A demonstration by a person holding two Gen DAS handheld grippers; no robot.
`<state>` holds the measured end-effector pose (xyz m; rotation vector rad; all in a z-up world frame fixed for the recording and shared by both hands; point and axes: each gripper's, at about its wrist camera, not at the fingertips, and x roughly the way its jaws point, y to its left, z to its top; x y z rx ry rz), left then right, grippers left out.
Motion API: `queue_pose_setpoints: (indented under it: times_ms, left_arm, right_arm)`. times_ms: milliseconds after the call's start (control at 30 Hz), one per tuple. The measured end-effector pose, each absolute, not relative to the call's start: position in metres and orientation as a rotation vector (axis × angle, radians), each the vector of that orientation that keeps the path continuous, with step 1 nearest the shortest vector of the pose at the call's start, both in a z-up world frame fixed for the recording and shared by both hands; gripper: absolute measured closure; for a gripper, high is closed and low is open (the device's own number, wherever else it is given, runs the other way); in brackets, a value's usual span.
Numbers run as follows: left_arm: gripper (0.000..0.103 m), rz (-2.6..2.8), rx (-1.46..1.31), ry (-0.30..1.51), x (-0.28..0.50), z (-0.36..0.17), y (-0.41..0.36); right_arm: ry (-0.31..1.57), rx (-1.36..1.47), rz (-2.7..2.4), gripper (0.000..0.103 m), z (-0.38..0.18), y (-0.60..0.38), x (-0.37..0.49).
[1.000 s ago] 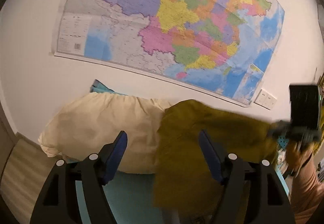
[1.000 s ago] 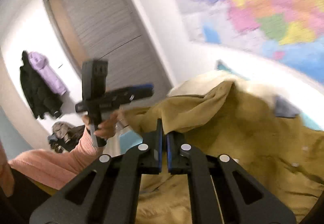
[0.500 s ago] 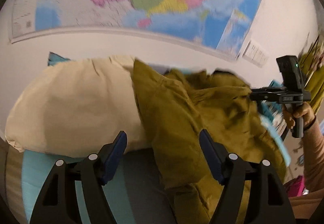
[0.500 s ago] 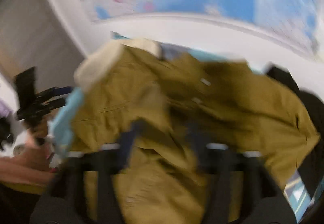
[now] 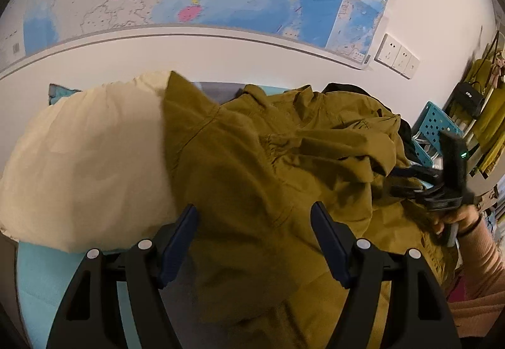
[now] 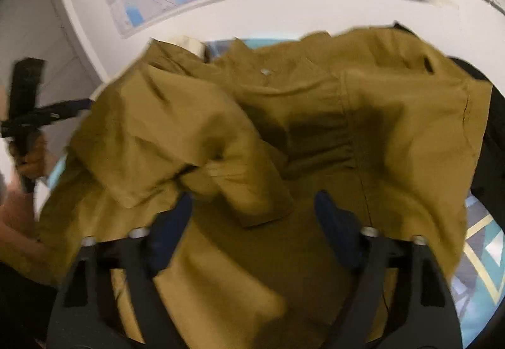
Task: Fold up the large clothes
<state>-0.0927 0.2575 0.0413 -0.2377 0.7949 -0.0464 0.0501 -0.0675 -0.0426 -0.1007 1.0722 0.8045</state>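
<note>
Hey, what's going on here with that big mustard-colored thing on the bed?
A person with a handheld gripper in each hand is working on folding a mustard jacket. It lies crumpled on the bed, one edge draped over a cream pillow. The left gripper and right gripper are both open above the fabric, holding nothing. No neat fold shows yet.
</note>
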Motion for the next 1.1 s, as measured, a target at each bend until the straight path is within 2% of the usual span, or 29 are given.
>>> queue_pose_setpoints:
  times_ms: [33,100,267,433,533,633,700,733,767,800,967,1033,1067,1100]
  left_arm:
    - [0.032,-0.046,-0.242,0.798,-0.089,0.041,0.255]
    - [0.032,-0.046,-0.239,0.803,-0.086,0.042,0.249]
    - [0.032,-0.056,-0.227,0.810,-0.084,0.041,0.240]
    - [0.032,-0.062,-0.252,0.826,-0.070,0.037,0.236]
    - [0.032,-0.079,-0.252,0.840,-0.059,0.032,0.227]
    - [0.032,-0.064,-0.236,0.877,-0.046,0.020,0.218]
    - [0.032,-0.041,-0.232,0.910,-0.035,0.009,0.215]
    - [0.032,-0.017,-0.207,0.921,-0.031,0.004,0.212]
    - [0.032,-0.007,-0.192,0.924,-0.029,0.002,0.211]
    - [0.032,0.003,-0.183,0.931,-0.028,0.000,0.210]
    - [0.032,0.005,-0.163,0.913,-0.030,0.001,0.211]
    - [0.032,0.018,-0.145,0.913,-0.027,-0.002,0.210]
    - [0.032,0.032,-0.133,0.913,-0.026,-0.003,0.210]
    - [0.032,0.059,-0.113,0.915,-0.024,-0.005,0.209]
  right_arm:
    - [1.086,-0.076,0.830,0.063,-0.045,-0.066,0.053]
    - [1.074,-0.003,0.886,0.098,-0.037,-0.069,0.057]
    - [0.950,0.183,1.023,0.100,0.030,-0.111,0.061]
    - [0.917,0.253,0.961,0.100,0.095,-0.153,0.075]
    - [0.948,0.187,0.823,0.100,0.097,-0.169,0.092]
    - [1.075,0.185,0.681,0.099,0.055,-0.178,0.119]
    - [1.145,0.221,0.653,0.090,0.021,-0.181,0.128]
    - [1.157,0.238,0.634,0.080,0.009,-0.181,0.132]
    - [1.151,0.252,0.610,0.051,0.001,-0.183,0.131]
    - [1.145,0.257,0.604,0.035,-0.005,-0.182,0.129]
    - [1.077,0.166,0.646,0.029,-0.017,-0.175,0.109]
    - [1.095,0.121,0.606,0.045,-0.025,-0.169,0.106]
    - [1.117,0.113,0.619,0.071,-0.030,-0.168,0.105]
    - [1.128,0.131,0.637,0.092,-0.030,-0.169,0.106]
